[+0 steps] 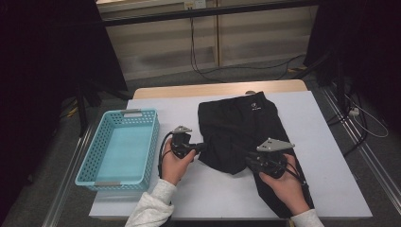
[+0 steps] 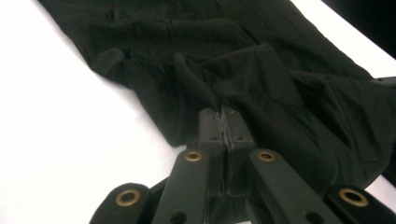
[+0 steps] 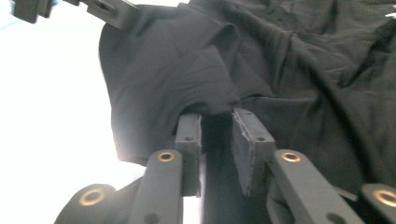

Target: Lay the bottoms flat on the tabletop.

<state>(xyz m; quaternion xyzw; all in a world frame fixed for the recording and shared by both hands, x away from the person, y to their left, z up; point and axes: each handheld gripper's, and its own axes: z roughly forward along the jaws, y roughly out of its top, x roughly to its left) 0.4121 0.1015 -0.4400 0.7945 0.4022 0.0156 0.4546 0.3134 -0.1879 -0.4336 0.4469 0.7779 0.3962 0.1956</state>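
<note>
On the table, the trousers (image 1: 241,127) run lengthwise away; left jaws pinch them, right jaws parted.

A lab-like recording room: a small table (image 1: 326,156) under a white sheet stands on grey carpet, dark curtains (image 1: 42,71) hang at both sides, loose cables (image 1: 203,66) trail along the pale panelled wall, and metal rails (image 1: 359,146) run across the floor.

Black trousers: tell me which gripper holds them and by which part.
The left gripper is shut on a fold of the black trousers at a folded leg's edge. The right gripper stands open against the cloth, holding nothing.
</note>
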